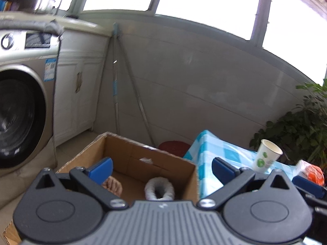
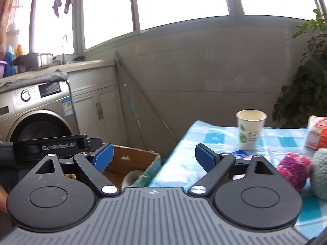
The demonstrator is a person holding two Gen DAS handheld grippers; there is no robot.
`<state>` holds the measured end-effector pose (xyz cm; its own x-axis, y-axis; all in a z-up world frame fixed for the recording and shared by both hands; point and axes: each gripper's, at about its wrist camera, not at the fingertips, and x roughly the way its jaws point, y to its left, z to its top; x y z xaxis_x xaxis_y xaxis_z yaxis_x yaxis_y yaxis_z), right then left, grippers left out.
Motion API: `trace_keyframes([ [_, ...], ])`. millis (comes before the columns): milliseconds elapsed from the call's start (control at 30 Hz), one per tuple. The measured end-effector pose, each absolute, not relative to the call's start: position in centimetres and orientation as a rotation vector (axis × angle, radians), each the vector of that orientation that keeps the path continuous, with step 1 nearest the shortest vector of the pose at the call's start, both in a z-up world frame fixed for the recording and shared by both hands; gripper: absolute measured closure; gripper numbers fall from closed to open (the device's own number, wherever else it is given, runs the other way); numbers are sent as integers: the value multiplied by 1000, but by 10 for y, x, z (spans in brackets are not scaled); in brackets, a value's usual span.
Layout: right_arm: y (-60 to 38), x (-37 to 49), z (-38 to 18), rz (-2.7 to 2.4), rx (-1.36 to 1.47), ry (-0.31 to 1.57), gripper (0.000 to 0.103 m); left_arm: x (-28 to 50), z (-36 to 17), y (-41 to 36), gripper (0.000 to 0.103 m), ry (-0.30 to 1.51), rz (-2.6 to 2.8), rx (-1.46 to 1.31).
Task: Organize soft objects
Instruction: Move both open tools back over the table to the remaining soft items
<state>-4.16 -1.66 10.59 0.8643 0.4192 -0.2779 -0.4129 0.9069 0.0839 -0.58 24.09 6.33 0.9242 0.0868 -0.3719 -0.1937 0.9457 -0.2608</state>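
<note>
An open cardboard box stands on the floor beside the table. Inside it lie a white rolled soft thing and a tan one. My left gripper hangs over the box, open, nothing between its blue pads. My right gripper is open and empty too, above the gap between the box and the table. On the table to its right lie a pink-purple fuzzy ball and a pale green one. The white soft thing shows at the box's near corner.
The table wears a blue checked cloth. A paper cup and an orange packet stand on it. A washing machine is at the left, a cabinet and leaning poles behind the box, a leafy plant at the right. A red stool sits behind the box.
</note>
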Motion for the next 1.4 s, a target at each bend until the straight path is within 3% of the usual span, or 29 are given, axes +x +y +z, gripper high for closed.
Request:
trace_keyframes([
  [1400, -129, -71, 102, 199, 136, 218, 0, -28, 54, 126, 1, 350, -155, 5],
])
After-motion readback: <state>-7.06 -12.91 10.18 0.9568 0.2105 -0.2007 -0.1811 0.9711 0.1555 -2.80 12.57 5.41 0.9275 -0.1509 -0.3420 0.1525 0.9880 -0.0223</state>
